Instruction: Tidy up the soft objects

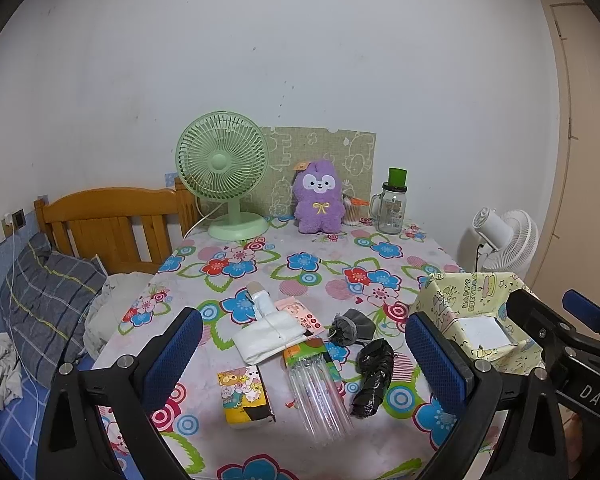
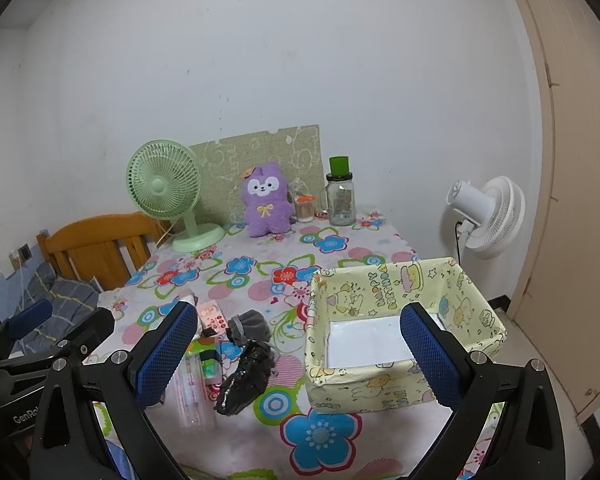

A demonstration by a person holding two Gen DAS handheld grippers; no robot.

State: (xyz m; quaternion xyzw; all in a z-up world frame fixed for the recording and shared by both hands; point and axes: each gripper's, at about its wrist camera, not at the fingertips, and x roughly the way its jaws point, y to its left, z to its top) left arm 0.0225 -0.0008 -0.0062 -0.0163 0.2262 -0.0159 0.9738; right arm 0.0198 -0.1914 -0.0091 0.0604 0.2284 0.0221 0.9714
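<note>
Left gripper (image 1: 304,354) and right gripper (image 2: 300,354) both spread wide, holding nothing. Just beyond, on the floral tablecloth (image 1: 260,264): crumpled black plastic bag (image 1: 372,376), small grey fabric pouch (image 1: 350,326), folded white cloth (image 1: 268,334). At the right edge, yellow cartoon-print fabric box (image 2: 384,292). Farther back, fluffy purple plush toy (image 1: 319,198), upright.
</note>
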